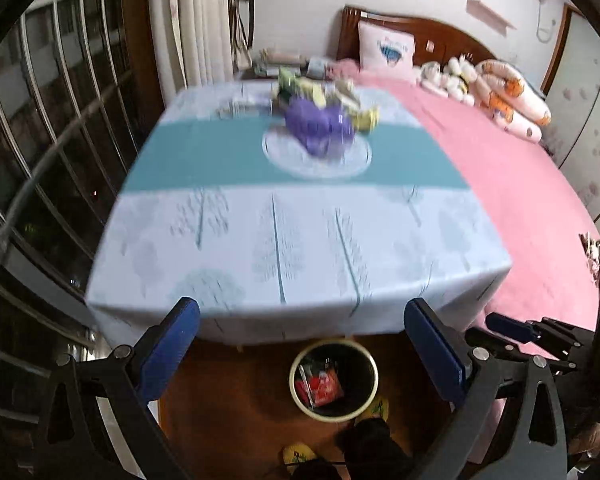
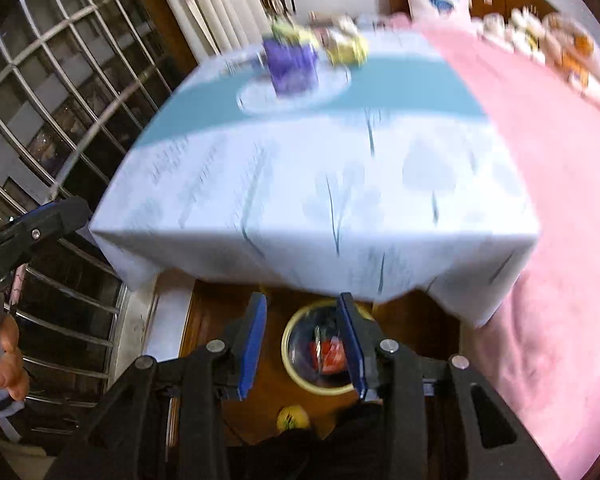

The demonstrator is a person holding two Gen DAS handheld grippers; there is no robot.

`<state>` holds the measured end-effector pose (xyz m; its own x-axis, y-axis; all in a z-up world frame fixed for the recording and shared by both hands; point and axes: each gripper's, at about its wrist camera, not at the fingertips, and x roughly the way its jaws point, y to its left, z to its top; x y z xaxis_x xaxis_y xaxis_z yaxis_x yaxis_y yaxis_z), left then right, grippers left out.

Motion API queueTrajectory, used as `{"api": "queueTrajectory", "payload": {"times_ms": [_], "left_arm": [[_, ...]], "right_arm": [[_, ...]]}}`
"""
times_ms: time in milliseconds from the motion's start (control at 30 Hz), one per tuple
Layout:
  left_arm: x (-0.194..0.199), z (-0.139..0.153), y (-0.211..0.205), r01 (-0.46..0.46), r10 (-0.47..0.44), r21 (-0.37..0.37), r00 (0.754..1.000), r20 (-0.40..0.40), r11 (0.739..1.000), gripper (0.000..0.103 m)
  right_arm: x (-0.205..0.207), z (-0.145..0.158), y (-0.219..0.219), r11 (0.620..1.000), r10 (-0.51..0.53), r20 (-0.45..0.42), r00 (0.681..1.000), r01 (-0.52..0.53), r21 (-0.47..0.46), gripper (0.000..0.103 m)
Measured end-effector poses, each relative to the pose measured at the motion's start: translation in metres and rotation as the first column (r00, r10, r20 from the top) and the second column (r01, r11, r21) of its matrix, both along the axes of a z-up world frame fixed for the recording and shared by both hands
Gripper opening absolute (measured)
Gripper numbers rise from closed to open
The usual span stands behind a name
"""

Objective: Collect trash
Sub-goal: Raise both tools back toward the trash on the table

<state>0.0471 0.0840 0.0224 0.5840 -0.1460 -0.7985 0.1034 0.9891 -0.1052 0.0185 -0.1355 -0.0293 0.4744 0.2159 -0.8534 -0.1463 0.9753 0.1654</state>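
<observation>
While your left gripper (image 1: 302, 354) spreads its jaws wide and your right gripper (image 2: 304, 344) keeps narrower, empty jaws, both hang above the bin (image 1: 334, 380) holding red wrappers (image 1: 320, 388). More trash (image 1: 320, 120) sits across the tabletop (image 1: 300, 232), the bed (image 1: 520, 200) alongside; only the right view shows your hand (image 2: 10, 364).

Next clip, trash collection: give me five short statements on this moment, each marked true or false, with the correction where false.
1. The trash bin stands on the floor by the table's near edge. True.
2. The bin is empty. False: red wrappers lie inside.
3. The left gripper holds a wrapper. False: its jaws stand open with nothing between them.
4. A pile of trash remains at the table's far end. True.
5. The right gripper grips the purple bag. False: nothing is between its jaws; the purple bag sits on the table.
</observation>
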Motion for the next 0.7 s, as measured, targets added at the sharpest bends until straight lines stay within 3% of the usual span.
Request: {"api": "queueTrajectory", "payload": {"times_ms": [167,367,700], "left_arm": [[0.005,0.039,0.008,0.009,-0.007,-0.038,0.998,0.06,0.999,0.101],[0.021,0.069,0.004,0.023,-0.019,-0.028,0.993,0.113,0.999,0.101],[0.06,0.092,-0.007,0.027,-0.028,0.008,0.992,0.125,1.0,0.101]], "right_arm": [[0.005,0.05,0.006,1.0,-0.006,0.107,0.994,0.005,0.006,0.037],[0.012,0.086,0.016,1.0,-0.007,0.186,0.983,0.005,0.007,0.037],[0.043,0.105,0.024,1.0,0.023,0.226,0.974,-0.025,0.009,0.037]]}}
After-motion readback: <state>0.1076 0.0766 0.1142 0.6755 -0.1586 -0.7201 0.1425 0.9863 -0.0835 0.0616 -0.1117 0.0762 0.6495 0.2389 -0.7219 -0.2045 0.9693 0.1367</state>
